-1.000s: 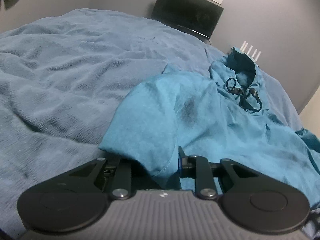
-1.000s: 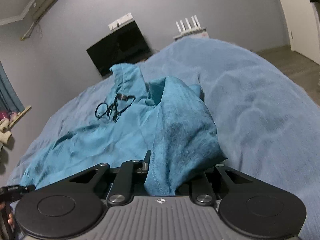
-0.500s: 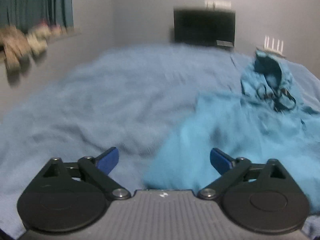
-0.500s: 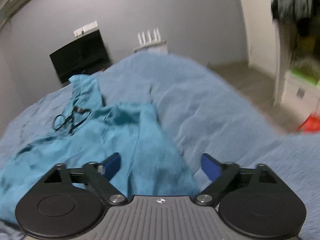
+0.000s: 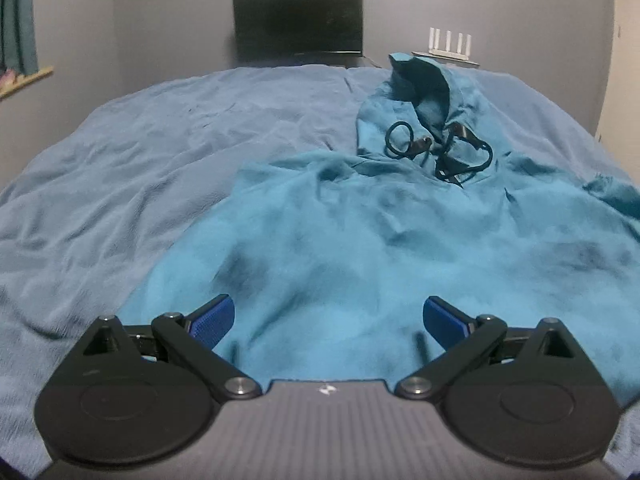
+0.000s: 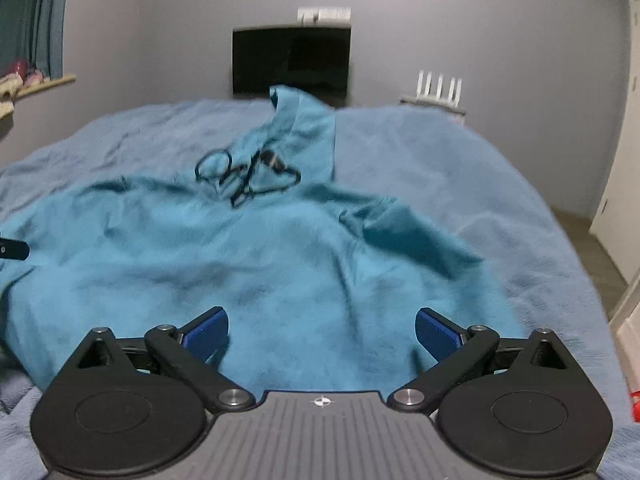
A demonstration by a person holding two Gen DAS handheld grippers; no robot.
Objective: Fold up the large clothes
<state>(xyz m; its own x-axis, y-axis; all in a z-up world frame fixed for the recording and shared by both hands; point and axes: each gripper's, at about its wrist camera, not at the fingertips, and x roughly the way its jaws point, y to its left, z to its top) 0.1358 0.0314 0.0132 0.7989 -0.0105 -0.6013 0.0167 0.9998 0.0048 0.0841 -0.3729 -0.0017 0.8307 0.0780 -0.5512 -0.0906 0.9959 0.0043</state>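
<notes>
A teal hoodie (image 5: 360, 240) lies spread front-up on the bed, hood (image 5: 420, 84) at the far end and black drawstrings (image 5: 436, 148) tangled at the neck. My left gripper (image 5: 328, 312) hovers over its near left hem; the jaws are opening, the blue pads wide apart and off the cloth beneath them. In the right wrist view the same hoodie (image 6: 260, 260) fills the middle, a sleeve (image 6: 408, 236) folded in on the right. My right gripper (image 6: 322, 326) is over the near right hem, jaws opening too, pressing on nothing.
A blue blanket (image 5: 140, 160) covers the whole bed. Past the bed's far end, a dark screen (image 5: 298, 20) and a white router (image 5: 450, 42) stand against the grey wall. Bare floor and a pale door (image 6: 624, 120) lie to the right.
Both grippers held bunched hoodie cloth a second ago; both have let go and opened wide. Both have rolled level and drawn back, and the hoodie has dropped flat on the bed.
</notes>
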